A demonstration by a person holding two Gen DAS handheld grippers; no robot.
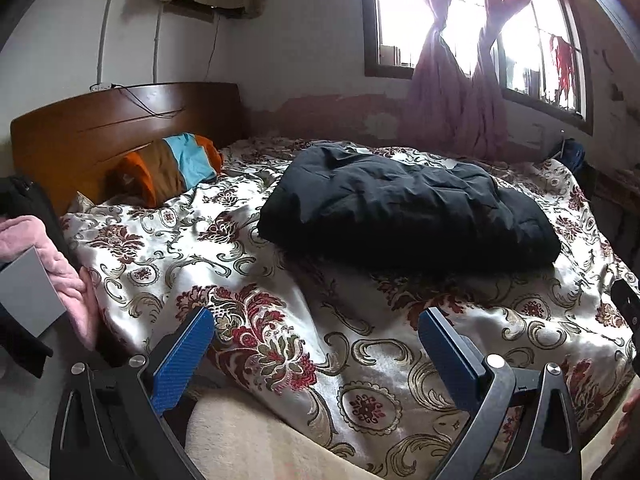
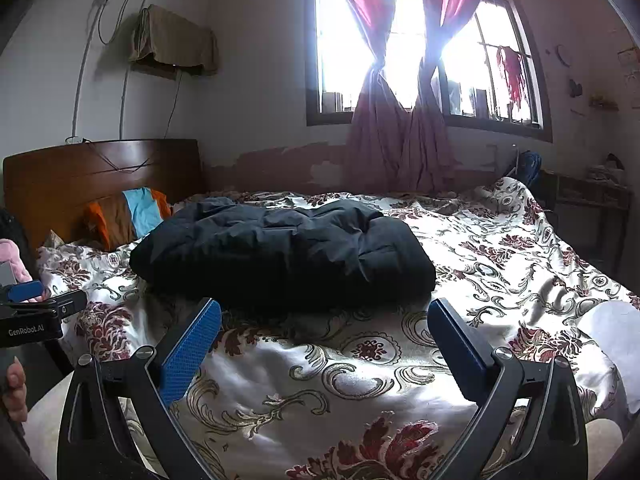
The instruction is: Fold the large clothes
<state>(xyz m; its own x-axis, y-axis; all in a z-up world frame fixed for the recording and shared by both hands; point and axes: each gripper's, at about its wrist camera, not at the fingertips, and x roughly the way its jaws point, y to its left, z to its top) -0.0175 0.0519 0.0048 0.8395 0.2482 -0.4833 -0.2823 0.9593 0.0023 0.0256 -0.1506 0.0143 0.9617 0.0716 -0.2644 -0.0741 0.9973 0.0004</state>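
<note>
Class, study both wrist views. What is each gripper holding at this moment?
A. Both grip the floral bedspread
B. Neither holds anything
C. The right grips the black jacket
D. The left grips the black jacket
B: the left gripper and the right gripper both have their jaws spread wide with only the floral bedspread showing between them, and the black jacket lies folded farther back, untouched.

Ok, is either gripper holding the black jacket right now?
No, the black jacket lies folded on the bedspread, and the left gripper and right gripper are both open and short of it.
</note>
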